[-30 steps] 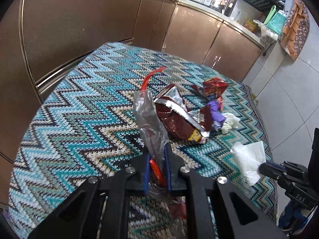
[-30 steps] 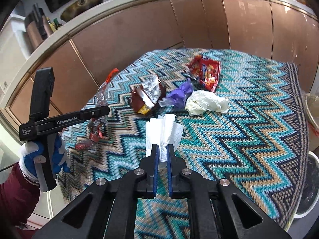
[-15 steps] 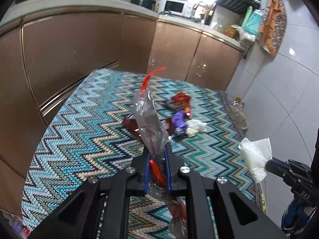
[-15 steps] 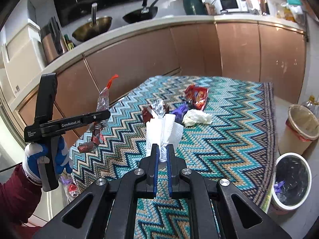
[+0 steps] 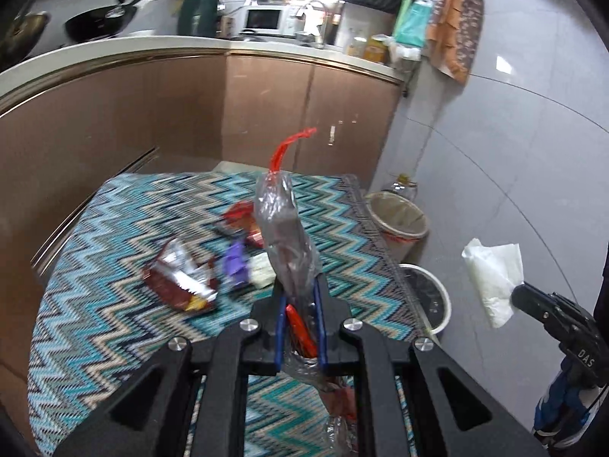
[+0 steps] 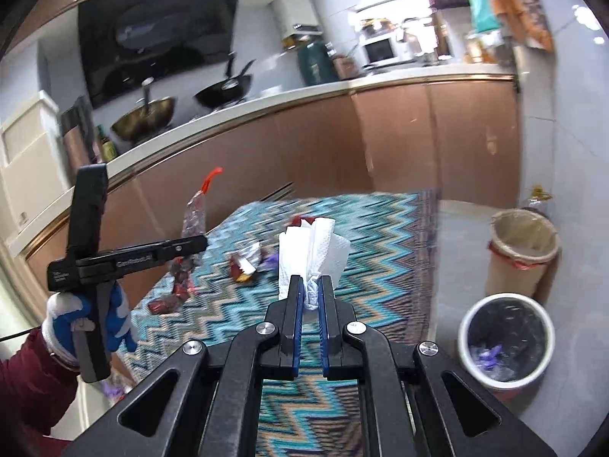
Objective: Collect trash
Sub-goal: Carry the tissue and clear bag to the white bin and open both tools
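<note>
Above the zigzag-cloth desk (image 5: 114,304), left claw (image 5: 300,297) is clamped on a clear wrapper with red tie (image 5: 283,228); right claw (image 6: 312,289) pinches a white tissue (image 6: 312,247). Both are held clear of the cloth, probably for carrying to the lined bin (image 6: 506,339) on the floor. More wrappers (image 5: 179,282) remain on the desk. Writing: "DAS" on the right tool; the left tool's label is too blurred to read.

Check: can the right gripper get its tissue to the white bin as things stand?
Probably yes. The right gripper is shut on the tissue, and the white bin stands open-topped on bare floor with nothing between.
</note>
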Available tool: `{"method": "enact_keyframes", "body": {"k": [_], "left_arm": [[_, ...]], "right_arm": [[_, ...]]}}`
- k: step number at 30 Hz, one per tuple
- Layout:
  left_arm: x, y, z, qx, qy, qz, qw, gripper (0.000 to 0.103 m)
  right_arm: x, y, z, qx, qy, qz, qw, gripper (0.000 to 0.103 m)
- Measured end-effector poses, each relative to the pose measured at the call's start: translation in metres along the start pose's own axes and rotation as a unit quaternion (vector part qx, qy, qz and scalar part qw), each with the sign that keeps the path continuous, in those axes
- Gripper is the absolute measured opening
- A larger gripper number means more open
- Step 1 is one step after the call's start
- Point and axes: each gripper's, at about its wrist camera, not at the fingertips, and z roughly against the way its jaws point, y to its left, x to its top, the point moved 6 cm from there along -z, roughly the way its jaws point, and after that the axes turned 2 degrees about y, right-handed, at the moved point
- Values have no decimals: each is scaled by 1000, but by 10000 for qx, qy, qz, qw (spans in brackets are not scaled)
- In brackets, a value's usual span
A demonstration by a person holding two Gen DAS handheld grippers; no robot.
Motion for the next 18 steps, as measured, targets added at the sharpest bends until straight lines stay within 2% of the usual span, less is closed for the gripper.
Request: {"method": "enact_keyframes", "body": {"k": [8,18], "left_arm": [[30,-80,-42,-517,148,-563,9970,12],[47,-188,-137,-1090,582,-1127,9859,12]], "right_arm": [[2,-69,16,-687,-254,-523,9959,8],[-3,-158,17,-1683,-259,-989,9804,8]]}}
